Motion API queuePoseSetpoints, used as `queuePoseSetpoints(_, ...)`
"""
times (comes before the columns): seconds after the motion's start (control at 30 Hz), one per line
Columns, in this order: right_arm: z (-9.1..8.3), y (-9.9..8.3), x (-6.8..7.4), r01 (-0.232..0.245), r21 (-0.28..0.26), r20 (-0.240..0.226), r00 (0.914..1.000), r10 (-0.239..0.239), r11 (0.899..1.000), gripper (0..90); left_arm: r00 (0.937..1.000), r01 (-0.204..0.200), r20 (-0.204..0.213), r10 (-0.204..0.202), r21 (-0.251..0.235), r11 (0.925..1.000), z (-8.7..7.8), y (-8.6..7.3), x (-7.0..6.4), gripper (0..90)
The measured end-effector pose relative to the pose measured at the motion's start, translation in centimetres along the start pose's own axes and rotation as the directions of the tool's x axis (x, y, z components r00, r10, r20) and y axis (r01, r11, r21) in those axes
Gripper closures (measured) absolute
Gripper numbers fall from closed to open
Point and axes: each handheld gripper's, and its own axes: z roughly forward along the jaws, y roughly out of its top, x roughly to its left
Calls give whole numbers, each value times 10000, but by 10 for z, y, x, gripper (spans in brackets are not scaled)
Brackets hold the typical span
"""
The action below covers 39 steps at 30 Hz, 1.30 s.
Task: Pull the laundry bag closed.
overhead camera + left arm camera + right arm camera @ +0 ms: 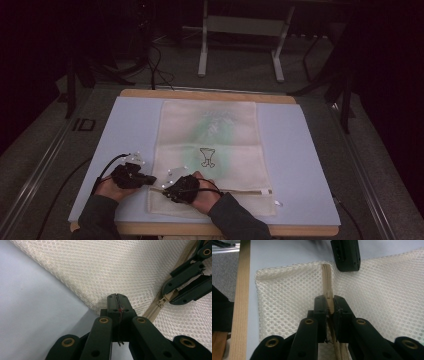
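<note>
on one mesh bag (210,150), two tongs (141,178) (176,188), one zipper (327,280)

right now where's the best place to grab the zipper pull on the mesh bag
Grip the small tab of the zipper pull flat between the jaws, coming in along the zipper track. It lies flat on the mesh bag, near the left edge, where the right gripper already pinches it.
</note>
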Motion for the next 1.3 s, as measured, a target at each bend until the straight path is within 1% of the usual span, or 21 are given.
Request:
queuePoseSetpoints(0.27, -1, 0, 0, -31, 55, 29, 10000, 31, 10000, 822, 10000, -21, -7, 21, 0, 10000, 0, 0, 0, 900)
queuePoseSetpoints(0.6, -7, -6, -2, -48, 103, 58, 10000, 48, 9999, 822, 10000, 31, 11, -31, -32, 10000, 0, 0, 0, 900)
queuePoseSetpoints(1.3, -16, -16, -3, -128, 230, 117, 9999, 125, 9997, 822, 10000, 4, -5, -4, -57, 10000, 0, 0, 0, 900)
